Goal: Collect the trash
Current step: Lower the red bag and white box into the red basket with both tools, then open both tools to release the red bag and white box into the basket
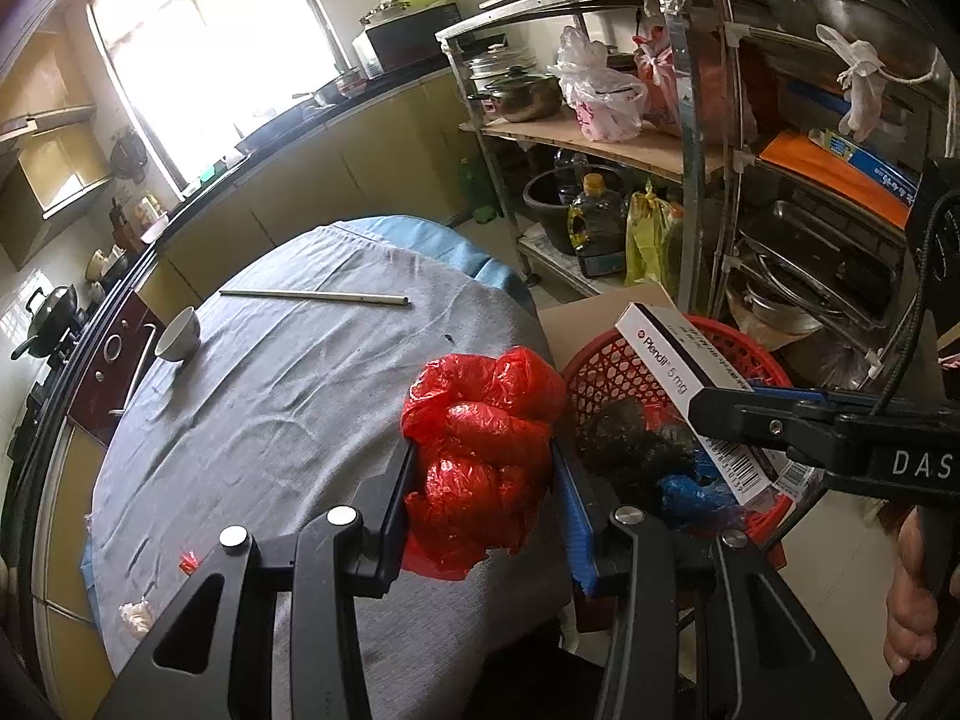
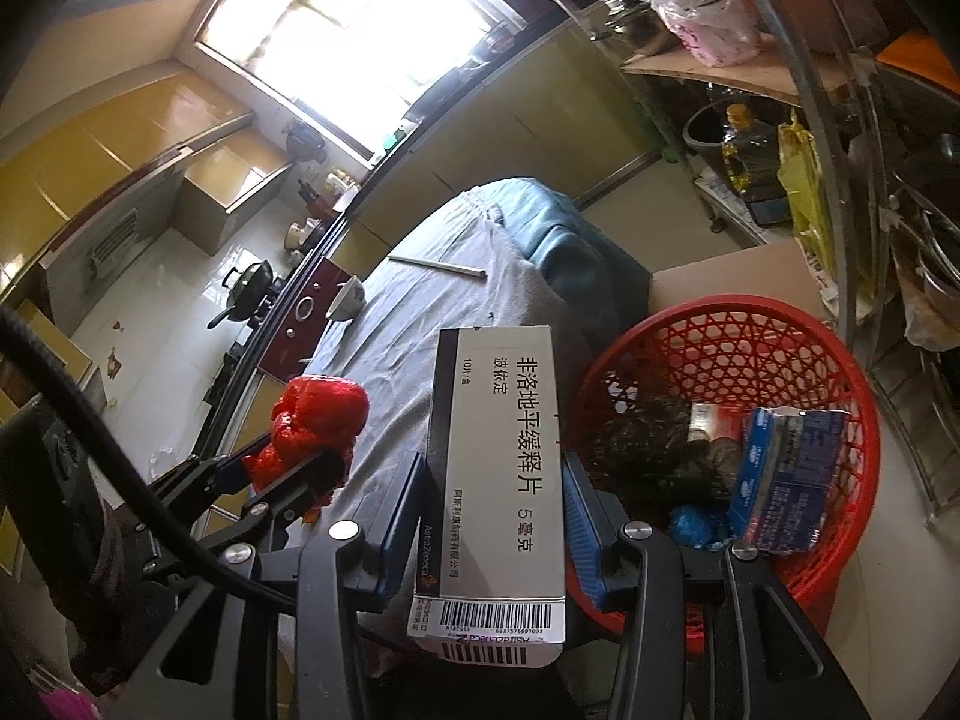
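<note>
Left gripper (image 1: 483, 468) pinches the red bag (image 1: 480, 456) beside the red basket (image 2: 828, 360), right gripper (image 2: 492, 498) clamps the medicine box (image 2: 498, 450) near its rim; released early, either likely lands outside

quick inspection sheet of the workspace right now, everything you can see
surface: table under a grey cloth, wrinkled
job's things: red plastic bag in the left gripper; white medicine box in the right gripper; red basket beside the table already holds dark trash and a blue carton
clutter: white bowl, thin stick, small white scrap
grippers: both shut on their loads
cables: black cable across the right wrist view
surroundings: kitchen counter, window, metal shelf rack with pots
</note>
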Motion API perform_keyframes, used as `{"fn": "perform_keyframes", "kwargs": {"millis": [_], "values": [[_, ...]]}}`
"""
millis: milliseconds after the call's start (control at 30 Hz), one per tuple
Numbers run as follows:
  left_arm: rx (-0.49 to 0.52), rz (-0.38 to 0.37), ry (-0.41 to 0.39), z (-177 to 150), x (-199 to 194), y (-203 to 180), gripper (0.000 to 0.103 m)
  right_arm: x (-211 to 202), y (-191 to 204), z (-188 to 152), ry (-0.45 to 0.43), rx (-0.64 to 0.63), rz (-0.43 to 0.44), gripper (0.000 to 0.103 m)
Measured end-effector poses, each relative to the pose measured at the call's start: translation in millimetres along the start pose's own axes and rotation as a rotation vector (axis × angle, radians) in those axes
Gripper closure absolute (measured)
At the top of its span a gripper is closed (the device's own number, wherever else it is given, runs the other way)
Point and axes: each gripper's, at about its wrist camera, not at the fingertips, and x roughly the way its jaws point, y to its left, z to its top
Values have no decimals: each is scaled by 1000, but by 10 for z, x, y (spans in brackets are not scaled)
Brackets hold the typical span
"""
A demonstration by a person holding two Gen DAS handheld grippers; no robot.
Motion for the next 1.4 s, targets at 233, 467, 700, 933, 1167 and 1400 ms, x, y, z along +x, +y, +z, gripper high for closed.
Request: {"fn": "perform_keyframes", "kwargs": {"millis": [233,467,700,933,1167,1400], "values": [[-1,-27,20,21,62,-42,57,-65,-128,6,-12,21,-20,55],[-27,-111,25,100,151,-93,57,-202,-356,10,-38,56,-63,55],[-56,-202,42,188,297,-209,57,-393,-680,49,-78,121,-115,55],[-41,-279,78,135,436,-431,57,-451,-963,20,-89,183,-150,55],[-41,-322,125,50,576,-560,57,-410,-1141,-41,-76,235,-157,55],[-23,-345,145,-21,645,-646,57,-258,-1180,-37,-64,261,-151,54]]}}
